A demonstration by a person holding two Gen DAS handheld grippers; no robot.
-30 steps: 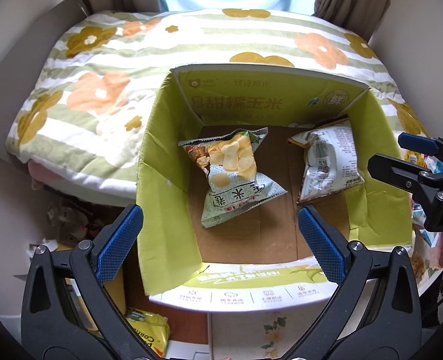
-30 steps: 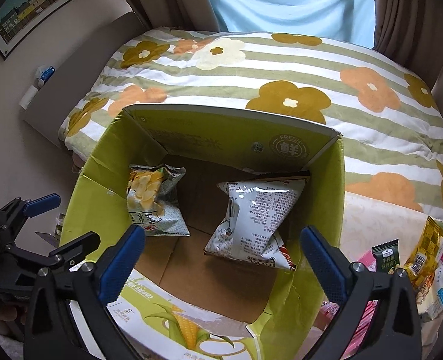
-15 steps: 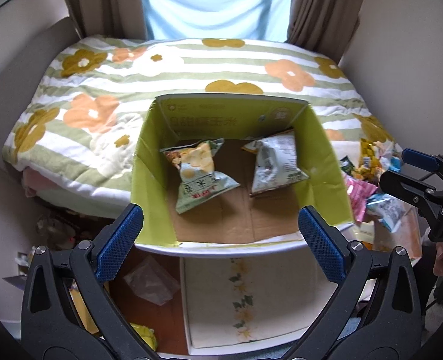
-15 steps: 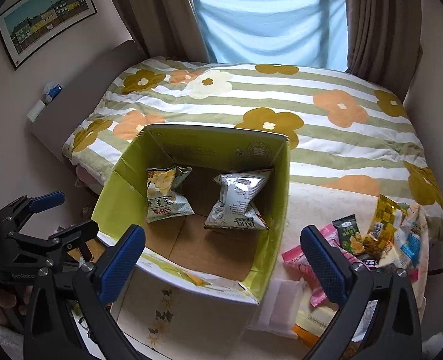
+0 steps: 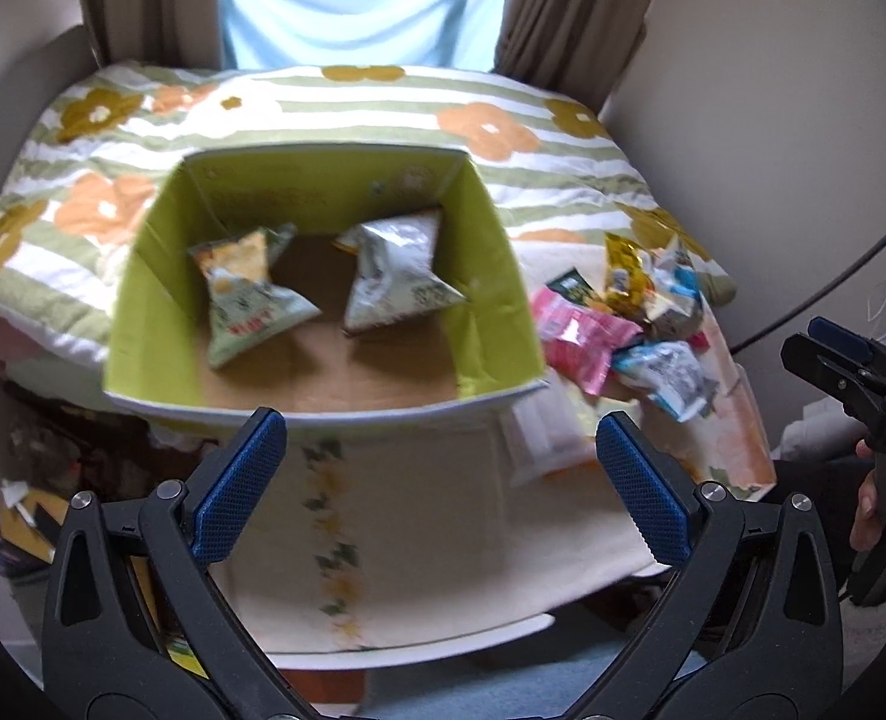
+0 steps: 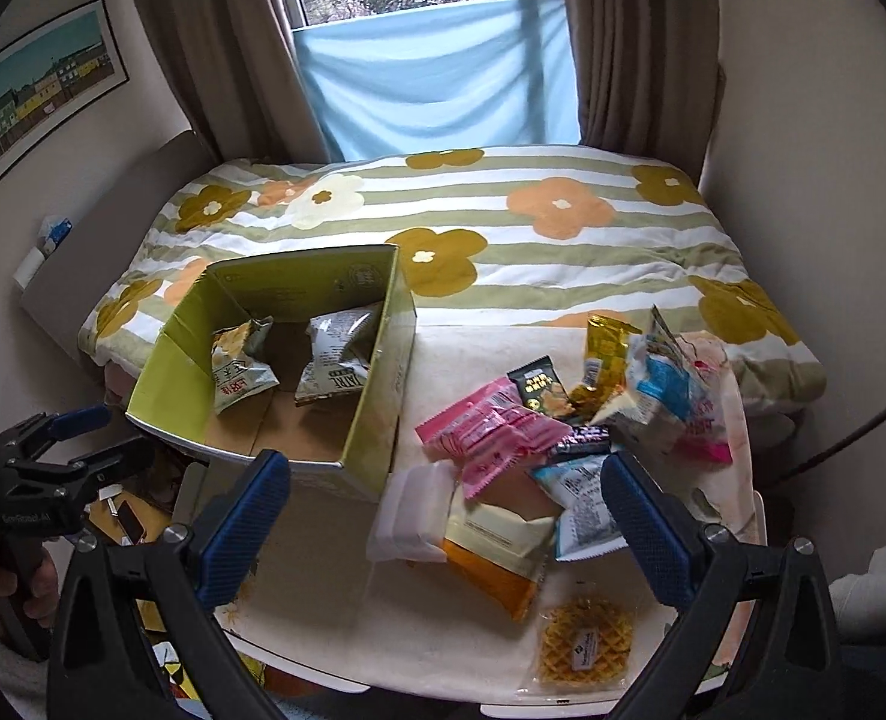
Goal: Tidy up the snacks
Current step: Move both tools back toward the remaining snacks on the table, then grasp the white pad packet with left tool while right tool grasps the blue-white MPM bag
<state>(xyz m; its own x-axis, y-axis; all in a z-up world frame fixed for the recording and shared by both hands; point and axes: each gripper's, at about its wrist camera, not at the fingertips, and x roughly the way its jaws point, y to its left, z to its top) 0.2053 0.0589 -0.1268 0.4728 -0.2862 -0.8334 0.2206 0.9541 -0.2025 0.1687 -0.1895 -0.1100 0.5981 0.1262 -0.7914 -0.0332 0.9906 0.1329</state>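
Green box (image 6: 383,324) holds two bags, so with both grippers' jaws spread wide and empty, I should pinch the pink pack (image 6: 490,429) by its edge next.

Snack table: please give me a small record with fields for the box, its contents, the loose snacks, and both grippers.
box: green cardboard box, open top, on the table's left part
in box: two snack bags, lying side by side
loose snacks: pile right of the box; waffle pack apart, near the front edge
left gripper: open, empty
right gripper: open, empty
table: pale floral cloth
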